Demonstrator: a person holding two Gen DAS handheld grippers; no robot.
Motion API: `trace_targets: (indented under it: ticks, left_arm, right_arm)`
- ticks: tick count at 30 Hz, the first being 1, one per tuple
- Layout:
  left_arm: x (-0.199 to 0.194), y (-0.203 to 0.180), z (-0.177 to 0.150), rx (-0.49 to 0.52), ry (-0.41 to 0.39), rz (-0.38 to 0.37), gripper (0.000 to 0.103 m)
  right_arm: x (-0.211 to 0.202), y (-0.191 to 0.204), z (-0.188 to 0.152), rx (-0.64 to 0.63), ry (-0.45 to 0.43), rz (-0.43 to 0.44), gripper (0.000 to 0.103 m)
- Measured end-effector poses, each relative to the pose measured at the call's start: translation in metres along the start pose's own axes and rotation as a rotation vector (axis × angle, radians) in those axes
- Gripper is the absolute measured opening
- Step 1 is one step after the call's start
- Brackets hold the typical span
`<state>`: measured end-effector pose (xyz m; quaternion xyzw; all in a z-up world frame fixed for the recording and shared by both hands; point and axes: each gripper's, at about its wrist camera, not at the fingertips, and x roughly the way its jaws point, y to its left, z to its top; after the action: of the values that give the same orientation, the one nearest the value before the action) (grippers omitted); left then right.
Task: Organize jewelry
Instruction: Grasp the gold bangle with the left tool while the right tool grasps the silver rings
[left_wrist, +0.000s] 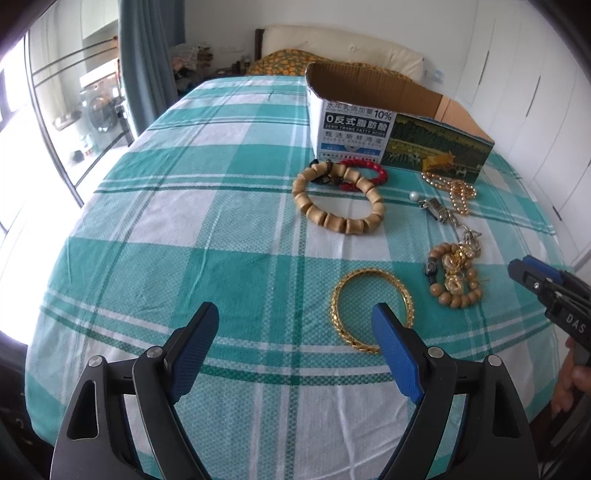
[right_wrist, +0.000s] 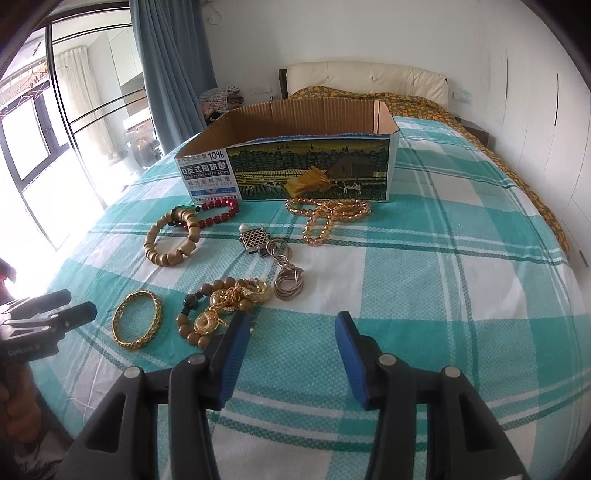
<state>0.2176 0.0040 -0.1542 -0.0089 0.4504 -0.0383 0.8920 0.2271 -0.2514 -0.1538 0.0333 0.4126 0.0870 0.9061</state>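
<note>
Left wrist view: your left gripper (left_wrist: 295, 319) stands wide and empty, its right pad overlapping the gold bangle (left_wrist: 371, 309). Right of it your right gripper (left_wrist: 532, 275), marked "DAS", is partly open, nothing between its fingers. Beyond the jaws lie the wooden bead bracelet (left_wrist: 338, 199), red bracelet (left_wrist: 369, 171) and gold necklace (left_wrist: 456, 192). Farthest, the cardboard box (left_wrist: 351, 136) reads "10%" and "ZERO TRANS FATTY ACIDS".
</note>
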Motion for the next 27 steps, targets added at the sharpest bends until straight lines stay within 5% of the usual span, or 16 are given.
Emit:
trace_targets:
  ticks: [17,27]
  left_arm:
    - [0.033,-0.010,-0.004,0.053,0.057,0.047,0.086]
    - [0.033,-0.013,-0.005,0.043,0.064,0.053,0.083]
  right_arm:
    - [0.062,0.000,0.034,-0.073,0.083,0.042,0.048]
    - [0.060,0.008,0.028,-0.201,0.066,-0.042,0.021]
